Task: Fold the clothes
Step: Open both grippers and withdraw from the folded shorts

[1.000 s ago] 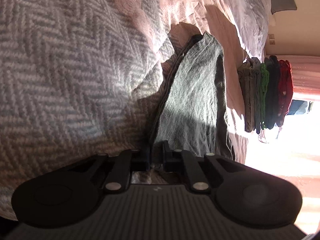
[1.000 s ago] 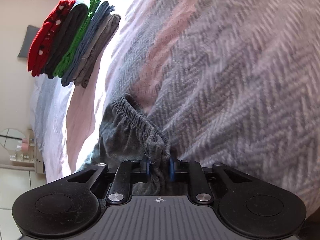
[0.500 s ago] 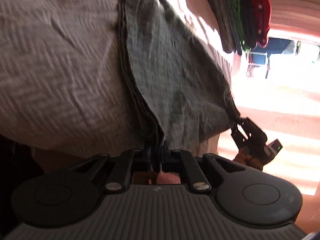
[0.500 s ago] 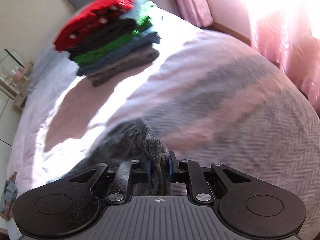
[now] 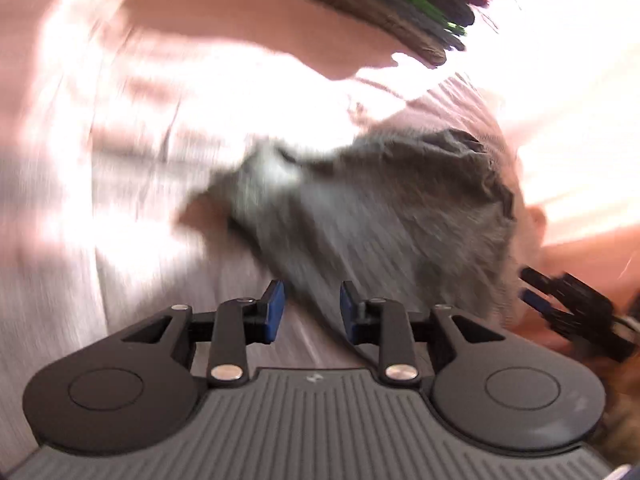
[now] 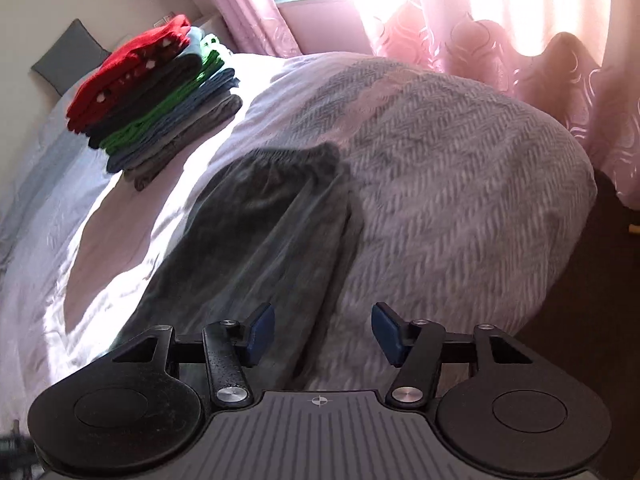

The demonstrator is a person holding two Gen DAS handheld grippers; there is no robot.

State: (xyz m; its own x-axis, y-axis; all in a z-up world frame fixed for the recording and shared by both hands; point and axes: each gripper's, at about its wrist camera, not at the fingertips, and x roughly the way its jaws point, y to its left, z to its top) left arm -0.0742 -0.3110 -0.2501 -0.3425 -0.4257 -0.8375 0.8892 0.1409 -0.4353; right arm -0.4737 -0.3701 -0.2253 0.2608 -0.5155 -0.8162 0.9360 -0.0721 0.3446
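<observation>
Grey trousers (image 6: 256,236) spread flat on a bed (image 6: 460,200), waistband toward a stack of folded clothes (image 6: 156,108); right gripper (image 6: 322,334) wide open above them, holding nothing. Seen only from the right wrist: pink curtains (image 6: 500,36) and a grey pillow (image 6: 66,62). From the blurred left wrist: left gripper (image 5: 312,310) parted and empty over the trousers (image 5: 400,208), the other gripper (image 5: 576,312) at right.

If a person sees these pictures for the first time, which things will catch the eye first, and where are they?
First comes the stack of folded clothes, topped by a red garment, at the far left of the bed. Next, the dark grey garment lies flat in the middle of the bed, just ahead of the open right gripper. The pink curtains glow with sunlight behind the bed.
</observation>
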